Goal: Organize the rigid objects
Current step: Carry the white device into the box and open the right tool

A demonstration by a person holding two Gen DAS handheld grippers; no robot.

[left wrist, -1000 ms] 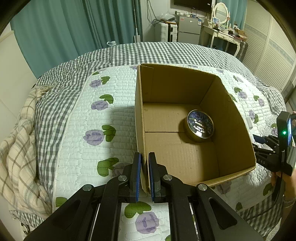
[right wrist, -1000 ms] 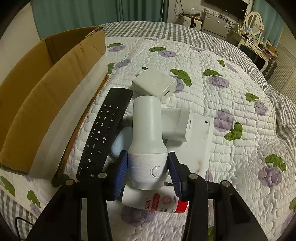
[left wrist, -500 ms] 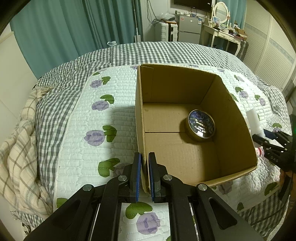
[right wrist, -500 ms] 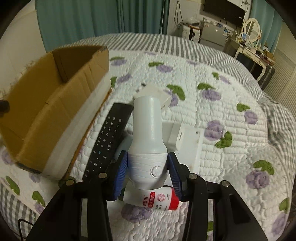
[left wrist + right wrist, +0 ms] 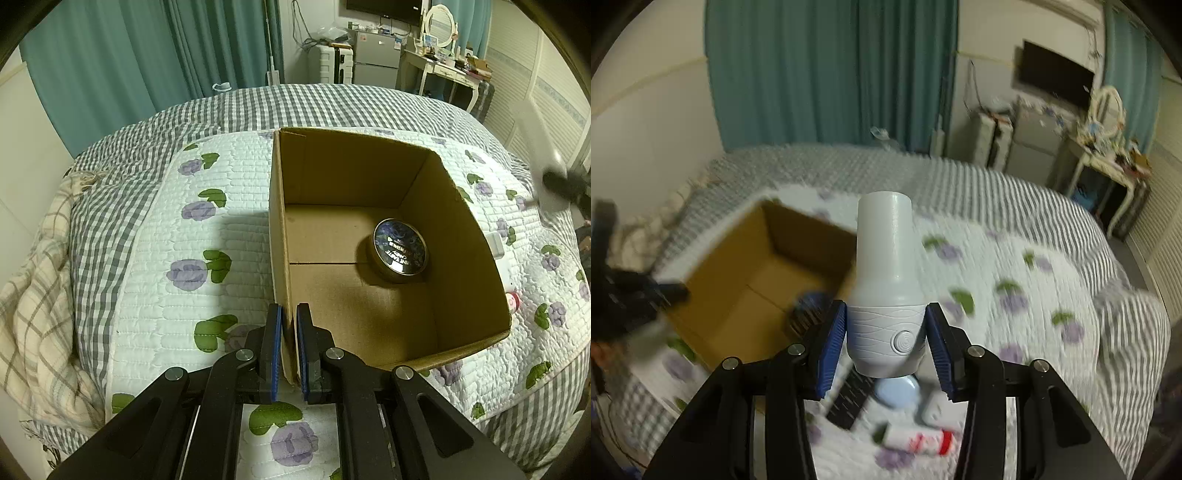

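Right hand-held gripper clamped on ribbed base of white device, lifted clear of bed. Cardboard box at 9 o'clock of device. Left hand-held gripper pinched together on box's near-left corner wall, steadying it. Round tin sits in box toward 2 o'clock. Advice: carry device over right wall, lower into bare floor at 7 o'clock of tin, release low; keep corner pinned.

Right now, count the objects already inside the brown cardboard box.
1: a round dark tin with a printed lid on the floor of the brown cardboard box, against its right wall. The near corner behind the box's front wall is hidden, so something small could be missed.
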